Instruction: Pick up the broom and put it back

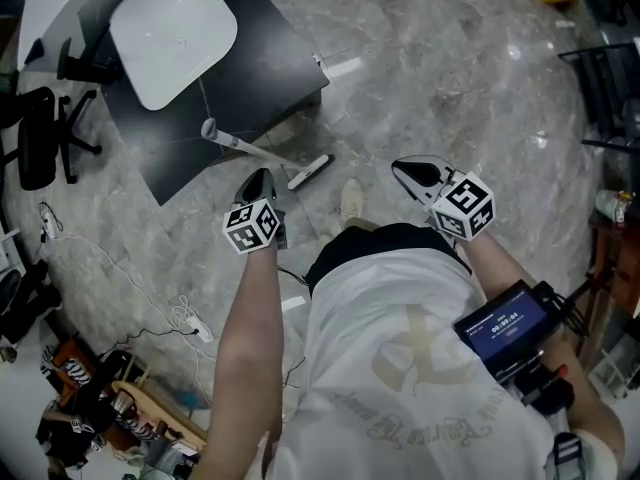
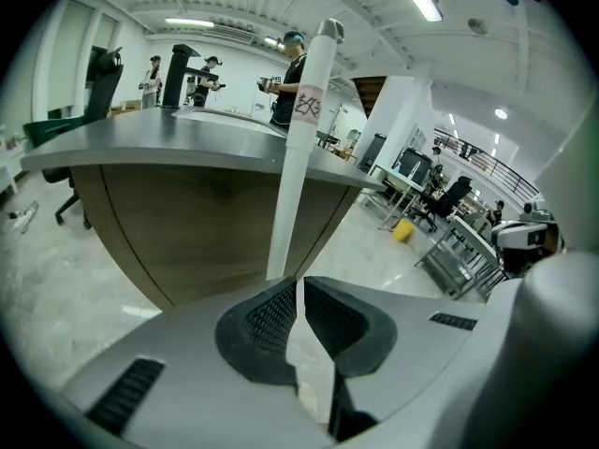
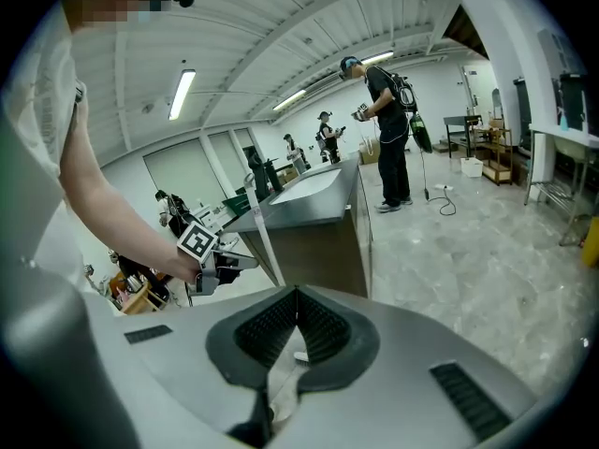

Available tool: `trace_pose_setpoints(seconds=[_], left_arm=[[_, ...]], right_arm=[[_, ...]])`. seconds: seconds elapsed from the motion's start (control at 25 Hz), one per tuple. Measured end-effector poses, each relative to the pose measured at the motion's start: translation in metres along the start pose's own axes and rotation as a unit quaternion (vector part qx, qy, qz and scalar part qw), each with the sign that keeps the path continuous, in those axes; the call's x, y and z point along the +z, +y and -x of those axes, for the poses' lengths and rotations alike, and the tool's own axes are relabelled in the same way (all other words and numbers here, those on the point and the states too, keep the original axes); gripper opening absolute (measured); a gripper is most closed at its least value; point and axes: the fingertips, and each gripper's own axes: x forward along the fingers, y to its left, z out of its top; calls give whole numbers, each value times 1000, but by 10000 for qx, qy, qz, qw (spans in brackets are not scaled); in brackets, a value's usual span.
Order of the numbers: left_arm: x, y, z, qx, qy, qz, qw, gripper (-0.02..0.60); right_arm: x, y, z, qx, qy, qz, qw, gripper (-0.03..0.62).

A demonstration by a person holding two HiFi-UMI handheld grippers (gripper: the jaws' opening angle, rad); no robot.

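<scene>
The broom (image 1: 245, 146) is a white stick with a small white head on the marble floor; it leans against the edge of the dark table (image 1: 265, 63). My left gripper (image 1: 256, 182) hovers just this side of the stick, shut and holding nothing. In the left gripper view the white stick (image 2: 301, 138) rises straight beyond the closed left gripper (image 2: 299, 283), apart from it. My right gripper (image 1: 412, 173) is further right over bare floor, also shut and empty. In the right gripper view the closed right gripper (image 3: 298, 293) faces the stick (image 3: 262, 232) and the left gripper (image 3: 223, 264).
A white basin (image 1: 172, 30) lies on the dark table. A black office chair (image 1: 40, 133) stands at the left, and cables (image 1: 180, 318) trail over the floor. A cluttered shelf (image 1: 110, 408) is at bottom left. A person (image 3: 388, 129) stands beyond the table.
</scene>
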Motion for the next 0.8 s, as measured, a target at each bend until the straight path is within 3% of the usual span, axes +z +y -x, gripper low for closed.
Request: trace_pose_setpoints(seconds=[0.28,0.8], left_arm=[[-5,15,-14,211,164,46,9996,161],[2,38,-55,529,534,-171,9970,170]], right_arm=[[-6,-6,8,-118,6,-84,9999,18],[-21,-30,24,-438,42,-310,9985,18]])
